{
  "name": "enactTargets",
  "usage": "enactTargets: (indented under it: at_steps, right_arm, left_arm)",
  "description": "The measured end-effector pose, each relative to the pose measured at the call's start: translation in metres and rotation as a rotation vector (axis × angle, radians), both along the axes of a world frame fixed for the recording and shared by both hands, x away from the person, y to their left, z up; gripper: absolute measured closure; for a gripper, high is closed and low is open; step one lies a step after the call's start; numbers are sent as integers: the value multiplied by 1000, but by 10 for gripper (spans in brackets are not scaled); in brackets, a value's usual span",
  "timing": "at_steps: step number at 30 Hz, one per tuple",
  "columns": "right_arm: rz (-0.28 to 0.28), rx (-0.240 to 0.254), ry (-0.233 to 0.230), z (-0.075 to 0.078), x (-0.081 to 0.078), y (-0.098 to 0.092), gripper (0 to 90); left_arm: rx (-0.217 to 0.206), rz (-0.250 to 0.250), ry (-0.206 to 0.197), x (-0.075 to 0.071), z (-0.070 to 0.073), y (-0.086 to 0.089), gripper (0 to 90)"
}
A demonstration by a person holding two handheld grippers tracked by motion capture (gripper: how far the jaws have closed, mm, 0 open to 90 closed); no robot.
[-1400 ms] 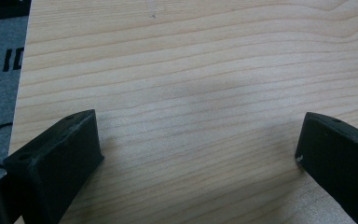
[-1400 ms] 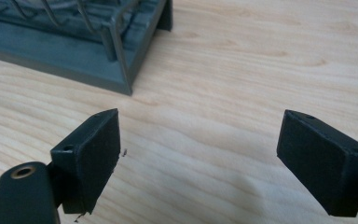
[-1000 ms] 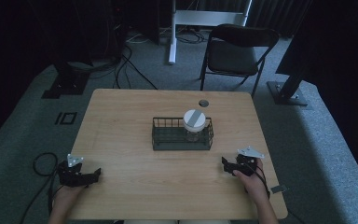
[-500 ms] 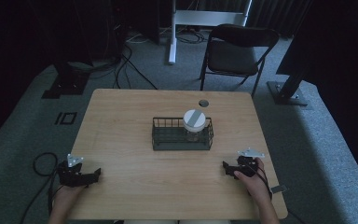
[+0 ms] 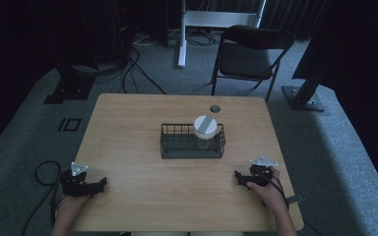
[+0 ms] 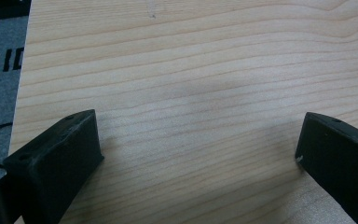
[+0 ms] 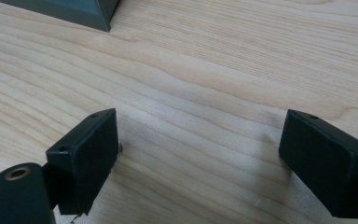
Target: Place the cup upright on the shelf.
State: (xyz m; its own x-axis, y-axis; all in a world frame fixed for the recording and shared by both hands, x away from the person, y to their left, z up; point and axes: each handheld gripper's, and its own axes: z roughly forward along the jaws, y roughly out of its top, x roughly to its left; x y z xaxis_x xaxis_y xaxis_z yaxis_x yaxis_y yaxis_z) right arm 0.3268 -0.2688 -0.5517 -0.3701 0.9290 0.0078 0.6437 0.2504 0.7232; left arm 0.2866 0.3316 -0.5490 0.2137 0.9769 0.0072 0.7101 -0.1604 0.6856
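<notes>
Both grippers, left [image 5: 100, 185] and right [image 5: 237, 177], rest spread (apparently empty) near the basket [image 5: 192, 148].

The high view sits above the person's edge of the wooden table [image 5: 142, 123], looking forward and down, far enough back to catch the whole top plus the wire basket [image 5: 192, 142] in the middle and the folding chair [image 5: 248, 51] beyond. The left gripper view rides low and close over the table's near left part, with the carpet [image 6: 2, 60] showing past the edge. The right gripper view is just as close, facing the basket's corner [image 7: 81, 11], so it shares that with the high view.
</notes>
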Motion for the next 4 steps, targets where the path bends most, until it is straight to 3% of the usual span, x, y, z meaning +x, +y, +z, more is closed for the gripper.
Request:
enactTargets:
  at_steps: [4]
  right_arm:
    - [1,0,0,0,0,0,116]
  left_arm:
    - [0,0,0,0,0,0,1]
